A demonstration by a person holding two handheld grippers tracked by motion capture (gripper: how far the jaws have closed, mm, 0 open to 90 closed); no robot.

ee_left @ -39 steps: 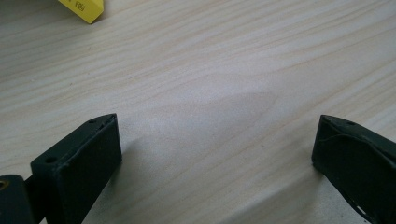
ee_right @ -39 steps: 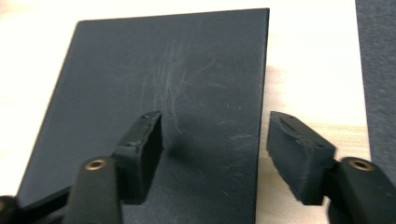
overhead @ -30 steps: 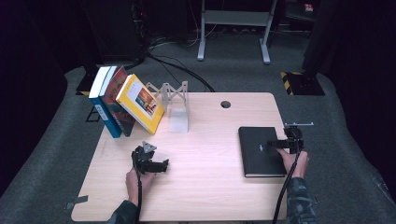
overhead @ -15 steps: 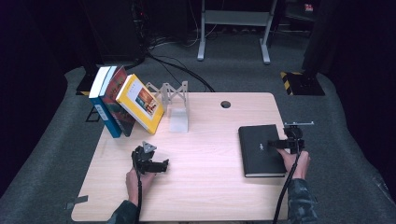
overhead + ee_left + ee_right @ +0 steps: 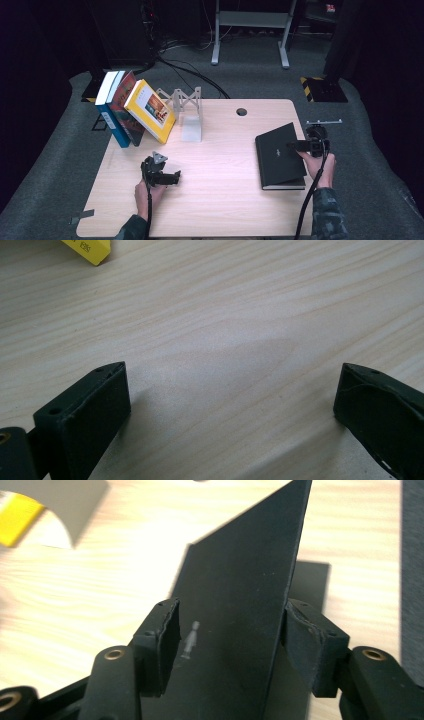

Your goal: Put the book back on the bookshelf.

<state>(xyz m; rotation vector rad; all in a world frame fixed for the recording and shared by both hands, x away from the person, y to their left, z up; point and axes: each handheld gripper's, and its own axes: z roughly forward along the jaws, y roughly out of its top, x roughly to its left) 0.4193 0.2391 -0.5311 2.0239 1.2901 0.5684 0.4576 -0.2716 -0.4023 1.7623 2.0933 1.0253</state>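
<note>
The right gripper (image 5: 300, 146) is clamped on the black book (image 5: 277, 156), its two pads set on opposite faces of the book near the right-hand edge, as the right gripper view makes plain: one jaw lies against the cover with the small grey figure, the other against the far face, and the black book (image 5: 240, 605) rises tilted between them. From that grip the book runs away toward the table's (image 5: 225, 200) middle, its long axis lying roughly front to back with the far corner swung a little to the right; the gripped edge looks lifted off the wood while the opposite long edge seems to rest on it, though the high view is too small to be sure. The book therefore lies to the left of the tool that holds it. Further out in that direction, well apart across bare wood, the left gripper (image 5: 172, 177) sits low with its jaws spread wide and nothing between them. Beyond it, at the far left corner, a yellow book (image 5: 150, 111) leans with two others against a grey book stand (image 5: 186, 107). The right hand is by far the nearer to the black book; any carry toward the stand would run leftward and away from the person.
</note>
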